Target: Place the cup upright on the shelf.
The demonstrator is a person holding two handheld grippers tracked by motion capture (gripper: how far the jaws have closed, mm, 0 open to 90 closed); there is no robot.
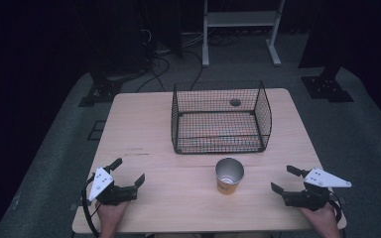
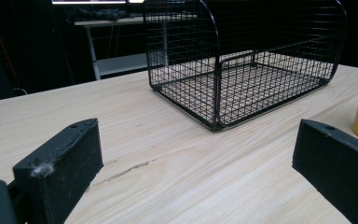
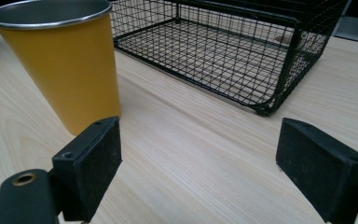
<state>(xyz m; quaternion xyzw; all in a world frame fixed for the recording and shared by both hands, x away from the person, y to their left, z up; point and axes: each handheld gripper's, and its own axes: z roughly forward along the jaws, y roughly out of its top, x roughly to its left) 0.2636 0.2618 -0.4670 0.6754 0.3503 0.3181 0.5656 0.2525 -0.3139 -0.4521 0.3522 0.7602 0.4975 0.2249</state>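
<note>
— What did the table look like, as far as surfaces went?

— The table [image 1: 144,134] was pale wood with a fine straight grain, and a thin dark scratch ran across it near the left side. Toward the far edge stood a wire basket [image 1: 221,118] of black mesh, boxy with rounded upper corners, low at the near side. Through its floor grid you could see the wood, and nothing lay inside it. A small round hole showed in the tabletop behind the mesh.

— And the cup?

— The cup [image 1: 229,175] stood upright just in front of the basket, near the table's near edge and between the two grippers. It was a tapered tumbler, narrower at the base, with a matte yellow-orange outside and a bare metal rim and lining. What I could see of its inside looked empty.

— How were the claws?

— The left gripper [image 1: 127,173] rested low over the table at the near left, its black jaws spread wide with nothing between them; each jaw was a blocky pad with a faintly fuzzy face. The right gripper [image 1: 285,179] sat at the near right, jaws likewise wide apart and holding nothing. In the right gripper view the cup stood just beyond its left-hand jaw, apart from it. Both carried a pale three-cornered plate on top.
</note>
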